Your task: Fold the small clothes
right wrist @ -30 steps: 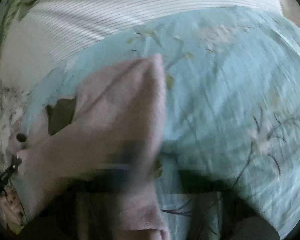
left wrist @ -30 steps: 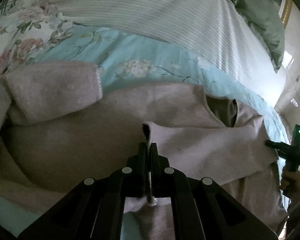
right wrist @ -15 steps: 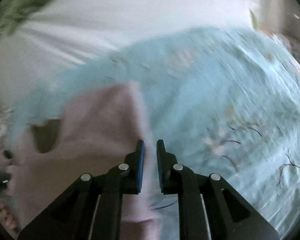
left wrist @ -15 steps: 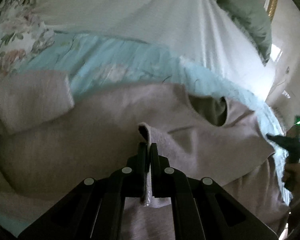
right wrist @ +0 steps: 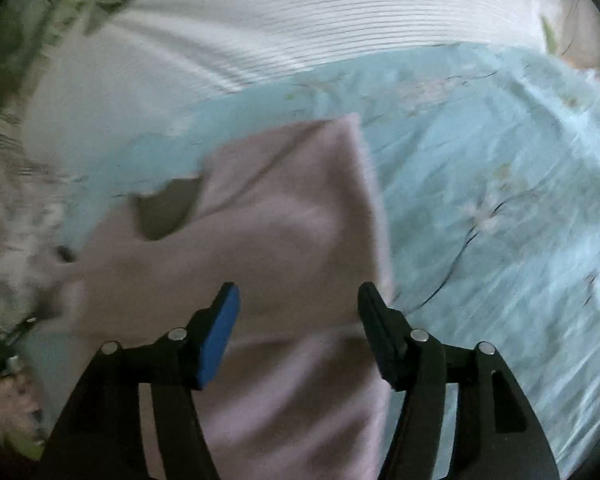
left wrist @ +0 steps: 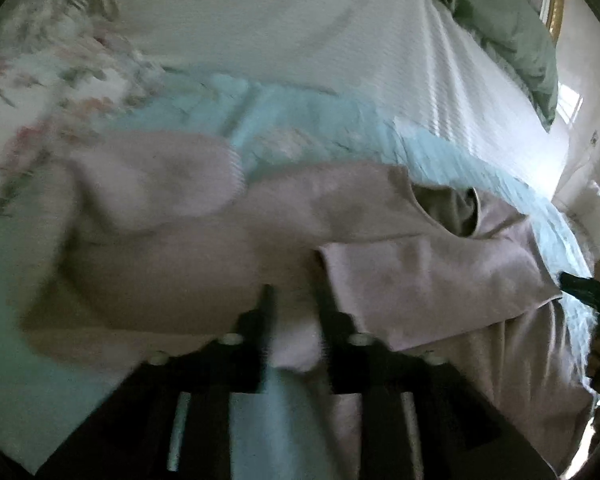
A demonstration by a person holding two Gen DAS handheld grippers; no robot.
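Observation:
A small pale pink fleece top (left wrist: pixel 228 248) lies on a light blue floral sheet (left wrist: pixel 312 128). One sleeve (left wrist: pixel 432 284) is folded across its body, and the neck opening (left wrist: pixel 452 212) shows to the right. My left gripper (left wrist: pixel 294 308) is open just above the garment, at the cuff end of that folded sleeve, holding nothing. In the right wrist view the top (right wrist: pixel 284 232) lies under my right gripper (right wrist: pixel 298 304), which is open and empty above the shoulder area. The right gripper also shows in the left wrist view (left wrist: pixel 584 284) at the right edge.
A white ribbed blanket (left wrist: pixel 300 28) lies beyond the blue sheet, with a green cover (left wrist: pixel 512 28) at the far right. A floral pillow or quilt (left wrist: pixel 44 80) lies at the left. Bare blue sheet (right wrist: pixel 500 200) spreads right of the garment.
Both grippers have opened. The left one let go of the sleeve cuff, which now lies on the garment. The right gripper's jaws went from nearly shut to wide open.

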